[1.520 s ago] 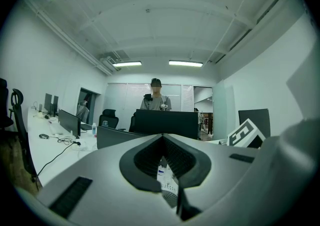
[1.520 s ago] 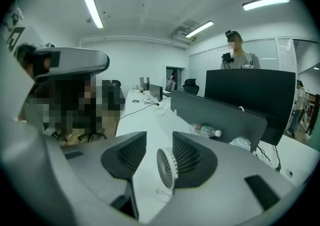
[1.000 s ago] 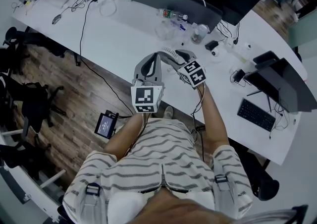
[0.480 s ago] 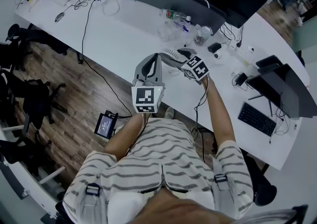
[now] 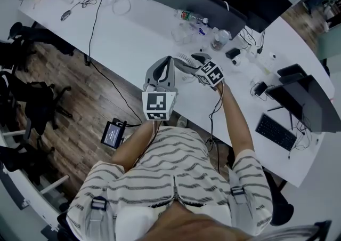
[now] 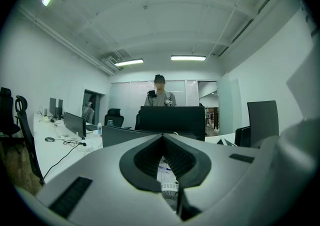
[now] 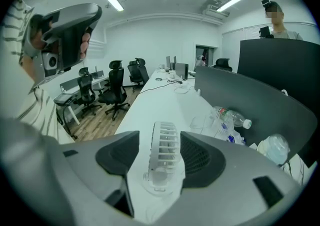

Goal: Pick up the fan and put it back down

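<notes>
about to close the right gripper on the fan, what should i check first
1. Fan between the right gripper jaws: ok, it stands between them.
2. Jaws wide enough: ok, they are apart, with a gap at the left pad; whether the right pad touches, cannot tell.
3. Fan upright on the table: ok, its base sits flat.
4. Left gripper out of the way: ok, jaws together, empty, held off to the side.
5. Bottle clear of the fan: ok, it lies apart, to the right.
6. Cable on the fan: cannot tell.
</notes>
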Tool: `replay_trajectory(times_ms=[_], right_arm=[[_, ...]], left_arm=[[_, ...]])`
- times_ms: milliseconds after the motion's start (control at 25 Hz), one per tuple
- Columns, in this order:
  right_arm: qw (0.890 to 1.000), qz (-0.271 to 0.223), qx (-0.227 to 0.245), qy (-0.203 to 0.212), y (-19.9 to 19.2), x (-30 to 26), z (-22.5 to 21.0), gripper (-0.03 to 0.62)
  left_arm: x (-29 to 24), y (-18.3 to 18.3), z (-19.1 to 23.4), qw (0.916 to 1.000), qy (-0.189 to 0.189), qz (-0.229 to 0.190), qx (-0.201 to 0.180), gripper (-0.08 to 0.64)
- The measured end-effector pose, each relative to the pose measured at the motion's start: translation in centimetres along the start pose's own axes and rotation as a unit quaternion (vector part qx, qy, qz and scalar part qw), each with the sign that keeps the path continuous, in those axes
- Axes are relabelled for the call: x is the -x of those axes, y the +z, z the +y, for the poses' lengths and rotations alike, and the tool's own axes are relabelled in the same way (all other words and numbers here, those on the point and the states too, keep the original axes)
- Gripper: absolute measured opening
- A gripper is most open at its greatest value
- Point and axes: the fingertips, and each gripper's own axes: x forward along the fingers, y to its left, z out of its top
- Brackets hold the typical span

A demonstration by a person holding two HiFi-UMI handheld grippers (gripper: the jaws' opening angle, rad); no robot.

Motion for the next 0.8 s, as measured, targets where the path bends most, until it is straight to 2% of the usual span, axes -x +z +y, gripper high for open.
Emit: replay_trajectory(times_ms=[160, 480, 800], right_arm=[[1.000, -0.002, -0.022, 0.010, 0.0, -0.8, -0.8, 0.242], [0.999, 0.002, -0.029, 0.013, -0.9, -2.0, -1.3, 0.246], [0.999, 0.034, -0.013, 0.017, -1.2, -3.2, -1.2, 0.245]], left_arm=[[-0.3, -0.2, 0.1, 1.0000, 0.002, 0.001, 0.003, 0.006], [-0.5, -0.4, -0.1, 1.0000, 0.003, 0.003, 0.003, 0.006], [-0.7, -0.6, -0.1, 1.0000, 0.001, 0.007, 0.003, 0.006]])
